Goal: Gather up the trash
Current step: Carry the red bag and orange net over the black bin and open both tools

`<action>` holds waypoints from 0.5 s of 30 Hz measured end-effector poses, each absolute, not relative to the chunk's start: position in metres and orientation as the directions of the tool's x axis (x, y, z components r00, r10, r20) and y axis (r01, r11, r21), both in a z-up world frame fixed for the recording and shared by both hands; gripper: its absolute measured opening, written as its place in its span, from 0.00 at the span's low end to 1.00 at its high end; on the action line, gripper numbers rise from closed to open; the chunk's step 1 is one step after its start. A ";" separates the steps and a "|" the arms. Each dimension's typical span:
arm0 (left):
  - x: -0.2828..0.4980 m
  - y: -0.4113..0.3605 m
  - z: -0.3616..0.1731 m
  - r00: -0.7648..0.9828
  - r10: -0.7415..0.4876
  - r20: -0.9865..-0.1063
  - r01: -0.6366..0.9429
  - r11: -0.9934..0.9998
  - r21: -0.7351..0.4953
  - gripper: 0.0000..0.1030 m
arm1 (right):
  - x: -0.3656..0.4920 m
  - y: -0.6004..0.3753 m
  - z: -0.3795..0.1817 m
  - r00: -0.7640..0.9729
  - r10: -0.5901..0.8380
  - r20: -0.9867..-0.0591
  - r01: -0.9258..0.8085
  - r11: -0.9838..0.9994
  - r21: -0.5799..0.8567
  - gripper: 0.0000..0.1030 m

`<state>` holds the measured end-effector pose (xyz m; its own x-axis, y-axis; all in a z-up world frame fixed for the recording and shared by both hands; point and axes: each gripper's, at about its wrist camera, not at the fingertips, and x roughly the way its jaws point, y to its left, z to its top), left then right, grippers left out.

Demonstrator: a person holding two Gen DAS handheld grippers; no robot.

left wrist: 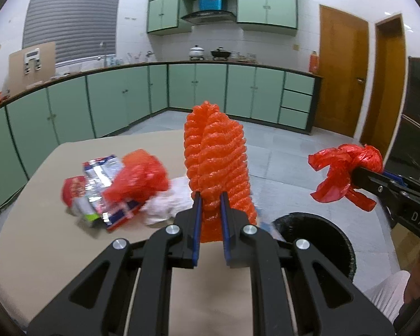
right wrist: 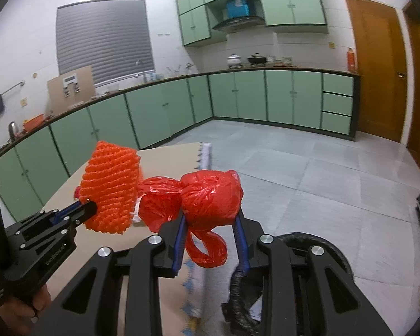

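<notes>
**Carry both pieces over the bin before release**

Centre each load above the black-lined bin (left wrist: 316,240) beside the table (left wrist: 42,238). The left gripper (left wrist: 211,204) clamps the orange foam net (left wrist: 215,156); the right gripper (right wrist: 210,224) clamps the knotted red plastic bag (right wrist: 210,196). More wrappers (left wrist: 103,190) remain on the table.

You face a kitchen: green base cabinets (right wrist: 238,98) along white tiled walls (left wrist: 308,44), a shuttered window (right wrist: 103,36) far left, wooden doors (left wrist: 341,67) right, grey tiled floor (right wrist: 308,173).
</notes>
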<state>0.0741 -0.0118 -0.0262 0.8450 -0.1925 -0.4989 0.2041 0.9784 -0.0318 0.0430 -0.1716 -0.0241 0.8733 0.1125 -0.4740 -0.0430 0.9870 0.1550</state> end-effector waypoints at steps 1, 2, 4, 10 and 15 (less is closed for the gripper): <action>0.075 -0.018 -0.027 0.843 -0.202 -0.499 0.216 0.976 -0.031 0.11 | 0.041 -0.177 -0.024 0.874 0.101 -0.475 -0.029 0.987 0.156 0.30; 0.075 -0.026 -0.028 0.840 -0.214 -0.499 0.230 0.973 -0.030 0.11 | 0.038 -0.185 -0.025 0.875 0.083 -0.477 -0.009 0.988 0.157 0.30; 0.075 -0.036 -0.029 0.834 -0.234 -0.499 0.254 0.967 -0.028 0.11 | 0.033 -0.197 -0.028 0.876 0.058 -0.480 0.021 0.987 0.157 0.30; 0.079 -0.073 -0.035 0.808 -0.298 -0.509 0.333 0.943 -0.024 0.11 | 0.021 -0.237 -0.038 0.867 -0.020 -0.498 0.114 0.981 0.158 0.30; 0.086 -0.108 -0.048 0.774 -0.346 -0.531 0.391 0.920 -0.029 0.11 | 0.017 -0.266 -0.052 0.847 -0.076 -0.526 0.187 0.969 0.160 0.30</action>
